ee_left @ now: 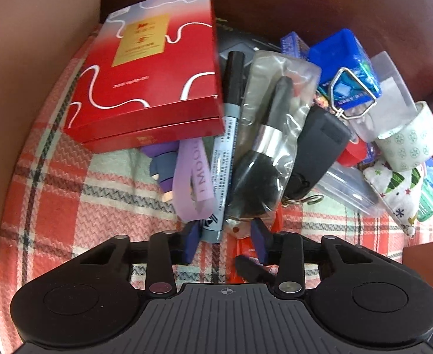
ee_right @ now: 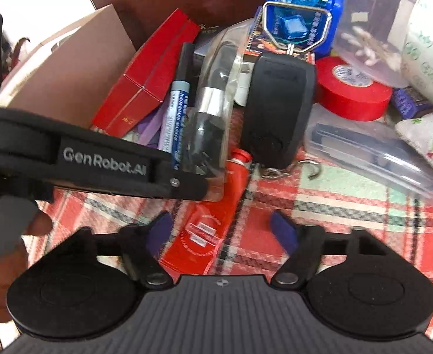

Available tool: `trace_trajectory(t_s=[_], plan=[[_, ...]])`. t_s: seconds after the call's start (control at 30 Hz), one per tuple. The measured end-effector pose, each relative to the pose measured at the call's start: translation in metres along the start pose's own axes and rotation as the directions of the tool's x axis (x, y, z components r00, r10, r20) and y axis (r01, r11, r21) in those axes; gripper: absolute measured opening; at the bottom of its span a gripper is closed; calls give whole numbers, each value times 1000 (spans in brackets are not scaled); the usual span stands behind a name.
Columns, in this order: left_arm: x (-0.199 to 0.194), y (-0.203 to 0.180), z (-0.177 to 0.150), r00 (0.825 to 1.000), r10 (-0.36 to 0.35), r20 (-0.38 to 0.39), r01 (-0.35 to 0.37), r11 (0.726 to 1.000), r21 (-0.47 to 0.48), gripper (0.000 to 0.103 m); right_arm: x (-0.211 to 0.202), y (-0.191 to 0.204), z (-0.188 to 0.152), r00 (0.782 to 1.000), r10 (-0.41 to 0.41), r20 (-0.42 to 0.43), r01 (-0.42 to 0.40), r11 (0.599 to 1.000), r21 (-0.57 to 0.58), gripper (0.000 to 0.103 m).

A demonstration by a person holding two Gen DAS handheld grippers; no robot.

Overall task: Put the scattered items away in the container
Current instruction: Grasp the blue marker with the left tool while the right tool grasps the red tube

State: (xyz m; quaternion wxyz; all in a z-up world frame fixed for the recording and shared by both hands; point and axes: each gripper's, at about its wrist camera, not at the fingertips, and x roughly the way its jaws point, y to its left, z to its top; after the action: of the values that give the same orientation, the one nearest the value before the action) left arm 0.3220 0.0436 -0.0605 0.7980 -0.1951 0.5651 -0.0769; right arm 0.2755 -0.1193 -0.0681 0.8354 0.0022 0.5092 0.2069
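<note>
Clear plastic wraps the makeup brush (ee_left: 257, 159), and the left gripper (ee_left: 225, 236) has its blue fingers on either side of the lower end of that bag and the marker (ee_left: 225, 153) beside it. The jaws stand partly closed about both; whether they actually pinch them or have just let go cannot be told. From the right wrist view the same gripper (ee_right: 184, 183) reaches in from the left, its tip at the foot of the brush bag (ee_right: 207, 118).

Both things lie at the near edge of a crowded heap: the red box (ee_left: 145, 67) leans against the cardboard flap (ee_left: 33, 88) to one side, probably propped there because the pile leaves it no flat place. A purple strap (ee_left: 195, 174) pokes out from under it. On the other side sit a black case (ee_left: 319, 144), red tape (ee_right: 352, 91), a blue tin (ee_left: 346, 65) and a clear lidded tub (ee_right: 372, 26). All of it rests on a plaid cloth (ee_left: 69, 194) backed by a dark wall (ee_left: 304, 8), which seems to be the container's inside, though its rim is not shown.

The right gripper (ee_right: 222, 233) hangs wide apart and empty above an orange tube (ee_right: 213, 221) lying flat on the cloth, likely the next thing to be lifted or pushed in.
</note>
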Motion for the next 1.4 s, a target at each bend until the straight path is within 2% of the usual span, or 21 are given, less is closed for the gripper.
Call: trace_trajectory(t_s=[0.07, 0.1, 0.13, 0.3, 0.67, 0.8, 1.13, 1.2, 1.23, 1.33, 1.4], plan=[[0, -2, -1, 1000, 16, -12, -16, 1000, -8, 27, -3, -4, -1, 1000, 26, -4, -26, 1000, 13, 42], [0, -3, -1, 999, 31, -17, -31, 999, -7, 24, -5, -6, -1, 999, 42, -7, -42, 999, 21, 37], [1, -4, -2, 999, 46, -21, -46, 999, -6, 16, -6, -7, -2, 998, 54, -12, -54, 998, 27, 27], [-3, -7, -11, 998, 47, -43, -48, 999, -8, 13, -15, -11, -7, 996, 86, -36, -84, 996, 43, 14], [-25, -14, -70, 992, 22, -123, -20, 1000, 21, 11, -59, -1, -44, 986, 142, -86, -141, 990, 19, 7], [-36, -9, -97, 989, 13, -150, -10, 1000, 24, 12, -70, 13, -60, 983, 145, -116, -145, 989, 9, 6], [-44, 18, -143, 982, 19, -188, -11, 999, 43, 12, -88, 12, -105, 973, 109, -201, -116, 993, -24, 6], [-43, 17, -148, 983, 16, -183, -7, 999, 48, 22, -87, 10, -113, 970, 109, -216, -112, 994, -1, 6], [-44, 17, -149, 984, 13, -176, -5, 999, 46, 35, -88, 8, -116, 971, 111, -213, -111, 994, 15, 9], [-50, 16, -149, 990, 9, -144, -4, 999, 36, 48, -93, 5, -115, 977, 114, -178, -110, 993, 36, 11], [-54, 16, -146, 993, 14, -117, -11, 1000, 29, 51, -94, 5, -111, 983, 113, -147, -109, 993, 37, 13]])
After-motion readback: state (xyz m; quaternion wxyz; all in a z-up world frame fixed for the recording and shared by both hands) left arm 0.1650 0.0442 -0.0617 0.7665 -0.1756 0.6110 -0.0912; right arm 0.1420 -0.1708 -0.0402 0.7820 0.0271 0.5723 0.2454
